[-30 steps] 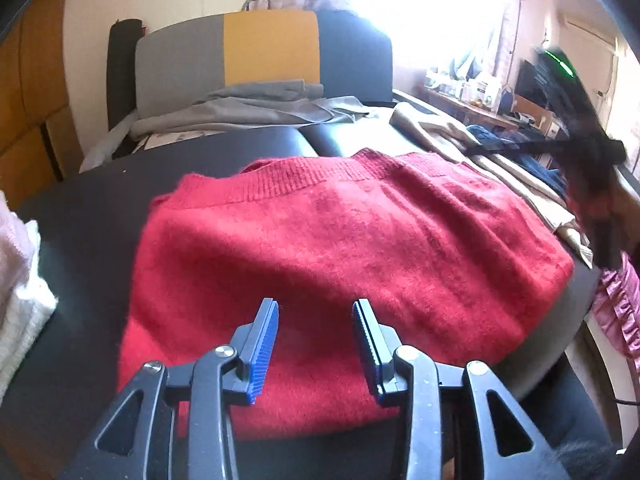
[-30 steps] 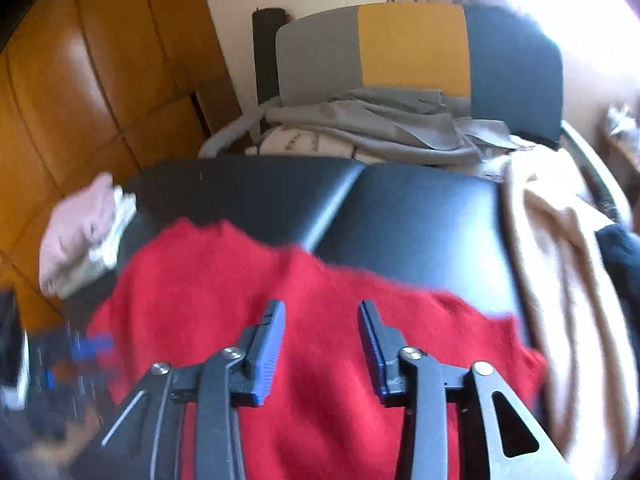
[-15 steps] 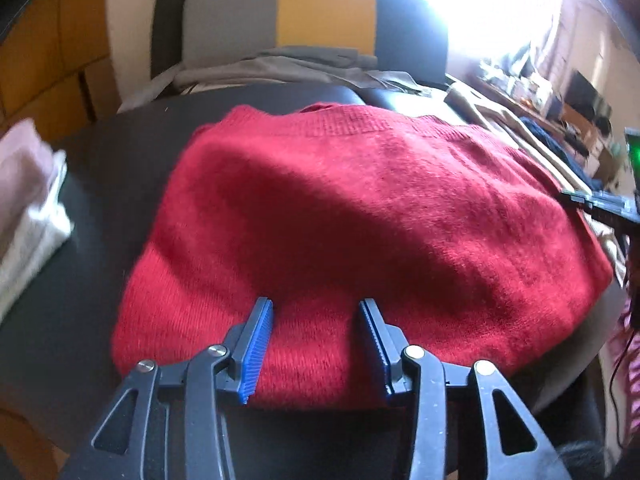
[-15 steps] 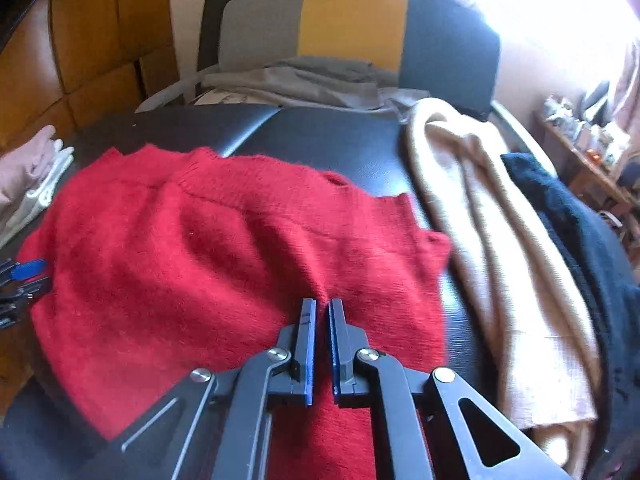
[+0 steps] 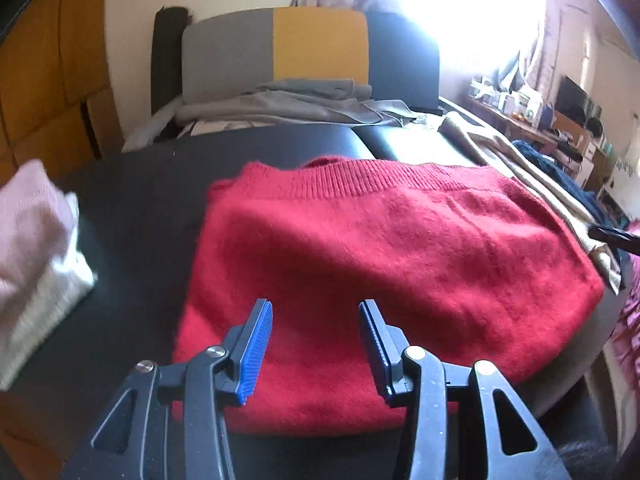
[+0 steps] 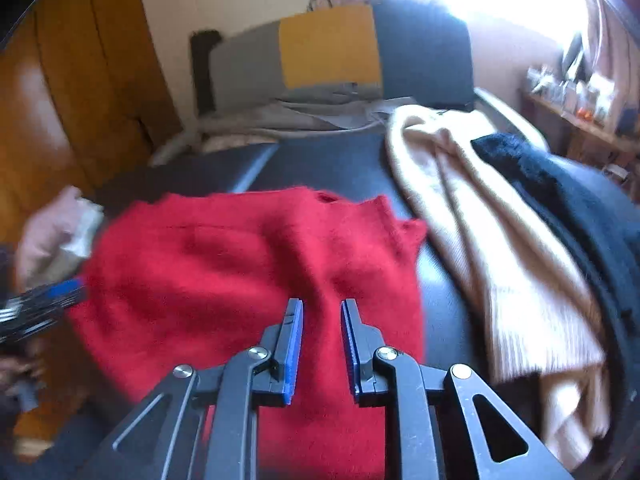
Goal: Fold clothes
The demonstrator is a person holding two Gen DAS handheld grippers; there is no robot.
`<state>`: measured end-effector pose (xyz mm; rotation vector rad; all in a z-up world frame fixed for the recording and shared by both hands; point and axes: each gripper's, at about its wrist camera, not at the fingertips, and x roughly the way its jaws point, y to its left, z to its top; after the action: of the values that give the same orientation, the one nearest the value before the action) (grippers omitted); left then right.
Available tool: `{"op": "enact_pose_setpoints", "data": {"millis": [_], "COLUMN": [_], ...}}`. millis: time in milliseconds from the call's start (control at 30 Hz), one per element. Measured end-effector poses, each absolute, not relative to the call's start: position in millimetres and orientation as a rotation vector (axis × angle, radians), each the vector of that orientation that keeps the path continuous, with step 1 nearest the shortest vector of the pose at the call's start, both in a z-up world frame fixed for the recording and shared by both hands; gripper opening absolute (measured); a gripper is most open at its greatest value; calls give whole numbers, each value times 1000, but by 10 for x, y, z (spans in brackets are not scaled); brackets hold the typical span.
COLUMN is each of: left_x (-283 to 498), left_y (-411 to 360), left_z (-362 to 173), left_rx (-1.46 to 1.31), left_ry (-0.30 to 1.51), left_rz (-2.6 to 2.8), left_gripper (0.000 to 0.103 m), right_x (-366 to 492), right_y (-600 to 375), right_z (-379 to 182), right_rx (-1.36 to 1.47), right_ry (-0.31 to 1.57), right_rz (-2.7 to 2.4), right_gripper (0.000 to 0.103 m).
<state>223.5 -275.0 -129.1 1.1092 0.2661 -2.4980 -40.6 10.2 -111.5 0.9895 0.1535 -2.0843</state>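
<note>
Your red sweater (image 5: 384, 280) lies folded into a compact block at centre of the black table (image 5: 132, 208), so this piece looks done or nearly so. Left gripper (image 5: 316, 320) hovers at its 6 o'clock edge, jaws wide apart, empty. Right gripper (image 6: 320, 320) is part-open over it (no cloth pinched, as far as I can tell). Count: one red sweater, one folded pale stack (image 5: 36, 252) at 9 o'clock, one cream garment (image 6: 480, 248) and one dark garment (image 6: 580, 216) at 3 o'clock, both unfolded.
</note>
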Motion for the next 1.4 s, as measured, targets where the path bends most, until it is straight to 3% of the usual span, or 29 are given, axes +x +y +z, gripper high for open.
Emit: {"op": "enact_pose_setpoints", "data": {"millis": [167,333,767,833,900,933,1067,1267,1400], "left_x": [2133,2350,2964,2977,2963,2925,2781,2652,2633], "left_y": [-2812,-2888,-2787,-2821,-2871,-2923,-3142,-3335,-3600], "left_z": [-1515,-1578,-1418,-1273,-1150,-1129,-1104,-1150,-1240], "left_rx": [1218,1175,1100,1054,1021,1026,1051,1102,1124], "left_ry": [182,387,478,379,274,227,190,219,511], "left_rz": [-2418,-2401,-2419,-2408,-2381,-2352,-2281,-2254,-2318], "left_gripper": [46,48,48,49,50,50,50,51,53], "right_x": [-174,-144,104,57,16,3,-246,-583,-827], "right_y": [255,445,610,519,420,351,-7,-298,-330], "right_z": [-1383,-1646,-1693,-1575,-1449,-1374,-1258,-1225,-1382], "right_rx": [1091,1171,1180,1171,1149,1110,1033,995,1009], "right_ry": [174,45,15,23,39,71,234,313,363], "right_rz": [-2046,-2086,-2077,-2081,-2090,-2104,-2141,-2115,-2121], "right_gripper": [21,22,23,33,57,60,61,62,65]}}
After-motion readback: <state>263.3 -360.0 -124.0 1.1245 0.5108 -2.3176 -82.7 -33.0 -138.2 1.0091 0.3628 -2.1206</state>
